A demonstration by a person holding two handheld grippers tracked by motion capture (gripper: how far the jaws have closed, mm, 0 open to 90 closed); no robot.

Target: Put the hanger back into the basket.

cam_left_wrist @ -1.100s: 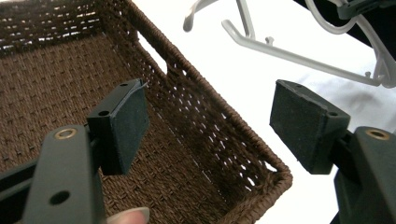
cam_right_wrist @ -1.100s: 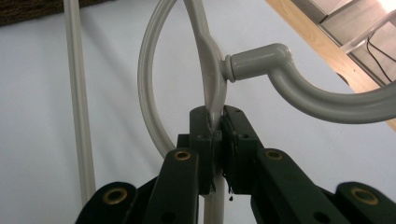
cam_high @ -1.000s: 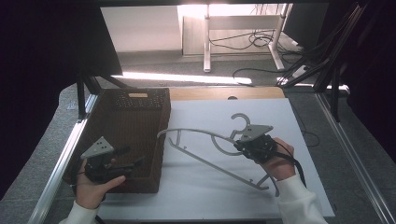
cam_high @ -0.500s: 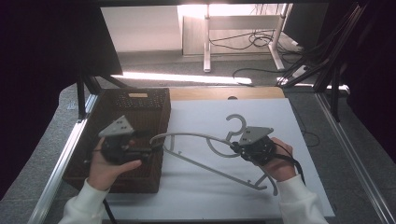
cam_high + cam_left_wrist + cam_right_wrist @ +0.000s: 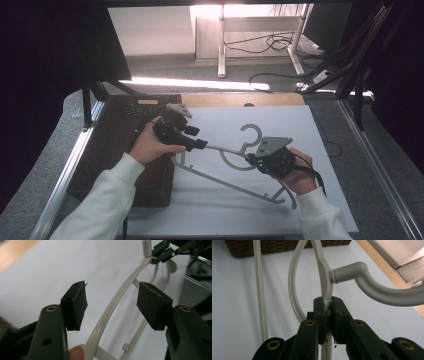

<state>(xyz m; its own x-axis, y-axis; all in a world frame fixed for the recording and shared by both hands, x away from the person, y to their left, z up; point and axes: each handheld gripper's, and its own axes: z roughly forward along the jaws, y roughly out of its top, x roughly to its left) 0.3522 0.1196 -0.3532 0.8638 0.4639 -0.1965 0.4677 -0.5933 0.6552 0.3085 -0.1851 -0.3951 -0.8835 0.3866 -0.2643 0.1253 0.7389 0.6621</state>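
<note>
Grey hanger (image 5: 225,167) lies across the white worktop (image 5: 310,125), right tool (image 5: 327,312) clamped on its neck below the hook. Left tool (image 5: 111,306), jaws wide, straddles the shoulder bar; best to centre the bar between the pads, then close squarely.

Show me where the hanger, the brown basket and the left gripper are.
hanger (image 5: 249,131): high view, on its hook.
brown basket (image 5: 112,145): high view, on its woven floor.
left gripper (image 5: 111,305): left gripper view, between its open jaws.
</note>
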